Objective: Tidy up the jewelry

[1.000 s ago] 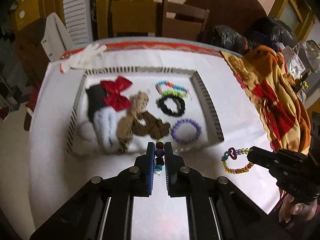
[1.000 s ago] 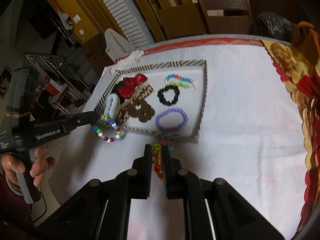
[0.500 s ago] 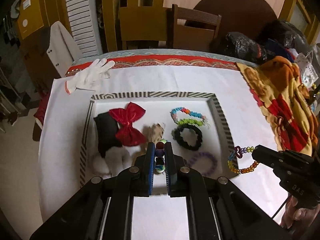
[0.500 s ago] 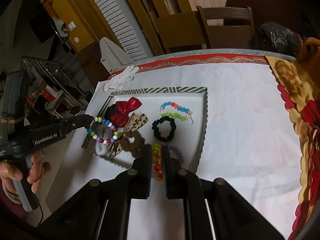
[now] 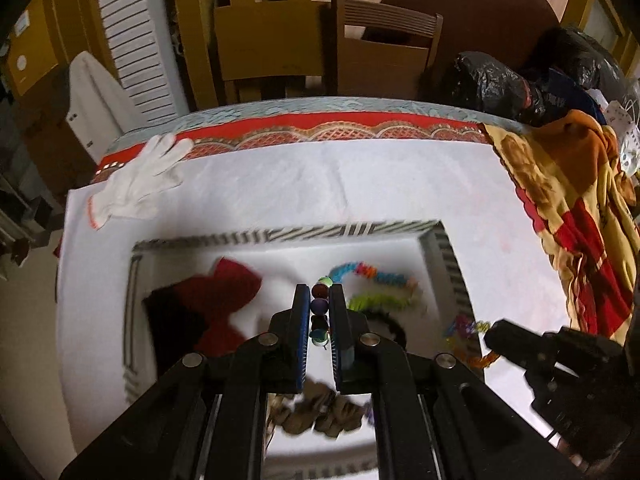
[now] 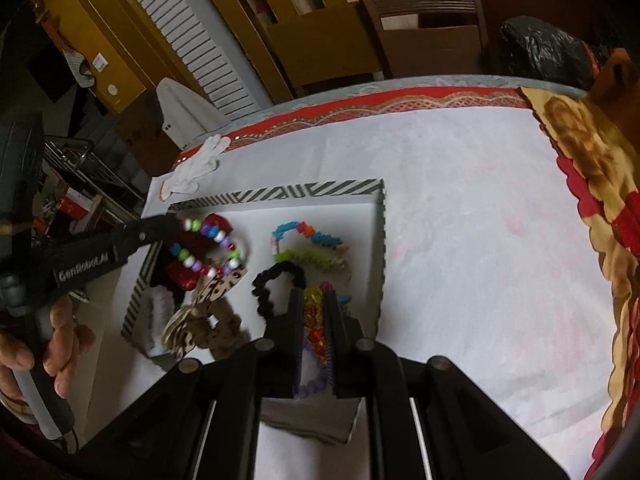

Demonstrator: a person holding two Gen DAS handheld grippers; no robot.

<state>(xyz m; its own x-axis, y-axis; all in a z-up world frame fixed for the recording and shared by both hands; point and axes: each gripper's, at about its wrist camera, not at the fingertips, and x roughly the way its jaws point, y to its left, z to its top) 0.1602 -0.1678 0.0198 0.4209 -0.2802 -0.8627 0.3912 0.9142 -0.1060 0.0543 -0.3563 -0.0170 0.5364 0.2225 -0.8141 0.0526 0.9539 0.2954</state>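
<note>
My left gripper point(image 5: 319, 304) is shut on a bracelet of mixed round beads point(image 5: 319, 306), which hangs over the left half of the striped-rim tray point(image 5: 280, 235) above a red bow point(image 5: 228, 288). In the right wrist view that bracelet point(image 6: 208, 248) dangles from the left gripper's tip. My right gripper point(image 6: 313, 300) is shut on a yellow, orange and red bead bracelet point(image 6: 314, 320), held above the tray's near right part. The tray holds a blue-orange-green bracelet point(image 6: 308, 244), a black scrunchie point(image 6: 276, 280), a leopard-print scrunchie point(image 6: 220, 288), a brown scrunchie point(image 6: 216, 332) and a purple bead bracelet point(image 6: 310, 386).
A white glove point(image 5: 140, 184) lies on the white cloth beyond the tray's far left corner. A red and yellow patterned cloth point(image 5: 580, 220) is heaped along the table's right side. Wooden chairs point(image 5: 384, 52) and black bags point(image 5: 488, 80) stand behind the far edge.
Both grippers have moved forward from the tray's near edge to above its inside, each still shut on its bracelet. The tray's items now sit under and beside the fingers.
</note>
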